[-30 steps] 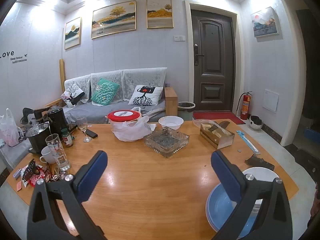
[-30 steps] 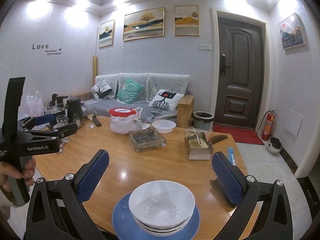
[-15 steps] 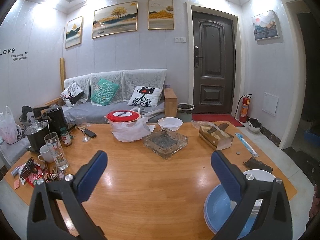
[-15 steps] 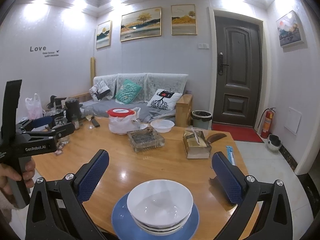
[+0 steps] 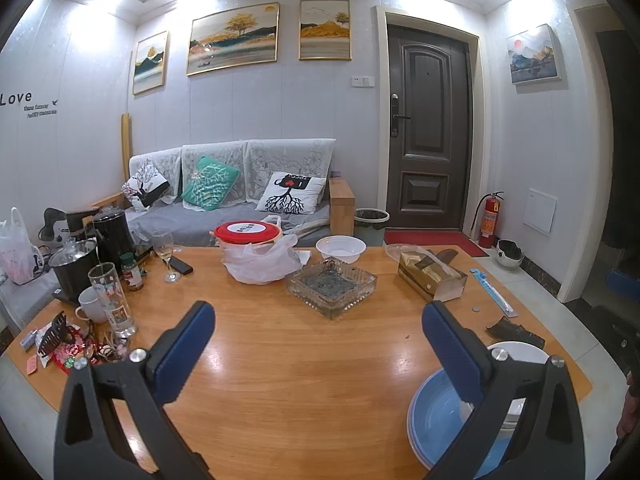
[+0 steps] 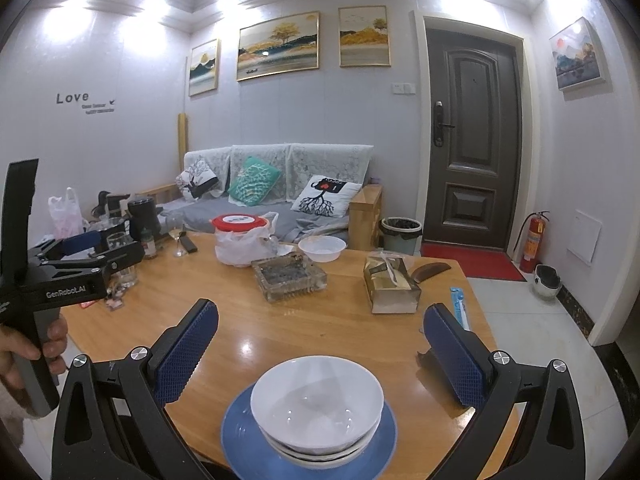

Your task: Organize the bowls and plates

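A stack of white bowls (image 6: 316,404) sits on a blue plate (image 6: 240,440) at the near edge of the wooden table (image 6: 340,328). My right gripper (image 6: 320,356) is open and empty, just above and behind the stack. In the left wrist view the blue plate (image 5: 436,412) and a white bowl rim (image 5: 520,350) show at the lower right, partly hidden by the right finger. My left gripper (image 5: 316,344) is open and empty over bare table; it also shows at the left of the right wrist view (image 6: 86,252). Another white bowl (image 5: 341,249) stands at the table's far side.
A glass ashtray (image 5: 331,288), a tissue box (image 5: 432,278), a red-lidded tub in a plastic bag (image 5: 256,248), a wine glass (image 5: 166,254), a tumbler (image 5: 113,300), a mug (image 5: 91,304), kettles (image 5: 112,236) and small clutter (image 5: 68,344) crowd the table's far and left sides.
Both views have shifted only slightly. The grippers stay open and the stack has not moved.
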`<action>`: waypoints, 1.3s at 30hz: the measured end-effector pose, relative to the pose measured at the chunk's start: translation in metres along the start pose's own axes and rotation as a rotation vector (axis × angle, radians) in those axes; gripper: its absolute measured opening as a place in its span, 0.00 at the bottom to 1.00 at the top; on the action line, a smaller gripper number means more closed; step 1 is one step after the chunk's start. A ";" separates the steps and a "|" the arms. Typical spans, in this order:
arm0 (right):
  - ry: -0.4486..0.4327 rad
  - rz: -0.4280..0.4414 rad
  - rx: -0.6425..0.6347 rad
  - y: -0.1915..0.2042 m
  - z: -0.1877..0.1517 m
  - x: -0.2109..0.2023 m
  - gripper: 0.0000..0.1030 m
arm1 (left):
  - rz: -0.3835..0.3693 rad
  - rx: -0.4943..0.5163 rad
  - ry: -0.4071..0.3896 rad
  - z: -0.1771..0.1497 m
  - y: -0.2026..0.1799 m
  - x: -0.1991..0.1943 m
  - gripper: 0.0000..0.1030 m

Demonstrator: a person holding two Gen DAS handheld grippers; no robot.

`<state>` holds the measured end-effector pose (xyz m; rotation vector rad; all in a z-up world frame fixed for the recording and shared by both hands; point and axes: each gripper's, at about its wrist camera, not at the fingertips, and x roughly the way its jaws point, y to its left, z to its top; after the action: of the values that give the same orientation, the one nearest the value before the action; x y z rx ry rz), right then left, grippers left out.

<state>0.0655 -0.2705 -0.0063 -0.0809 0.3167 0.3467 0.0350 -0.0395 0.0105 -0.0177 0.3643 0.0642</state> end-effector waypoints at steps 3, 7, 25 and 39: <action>0.003 0.002 0.001 0.000 0.000 0.001 0.99 | 0.002 -0.002 -0.001 0.000 0.000 -0.001 1.00; 0.007 0.001 0.000 0.001 -0.002 0.001 0.99 | 0.001 -0.003 -0.001 0.000 0.000 -0.001 1.00; 0.006 -0.003 0.000 0.002 -0.002 0.000 0.99 | 0.002 -0.007 -0.005 -0.001 0.000 -0.002 1.00; 0.003 -0.008 0.001 0.005 0.000 -0.003 0.99 | 0.006 -0.005 -0.012 0.001 -0.005 -0.002 1.00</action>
<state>0.0613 -0.2670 -0.0059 -0.0814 0.3199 0.3389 0.0340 -0.0444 0.0116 -0.0207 0.3526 0.0713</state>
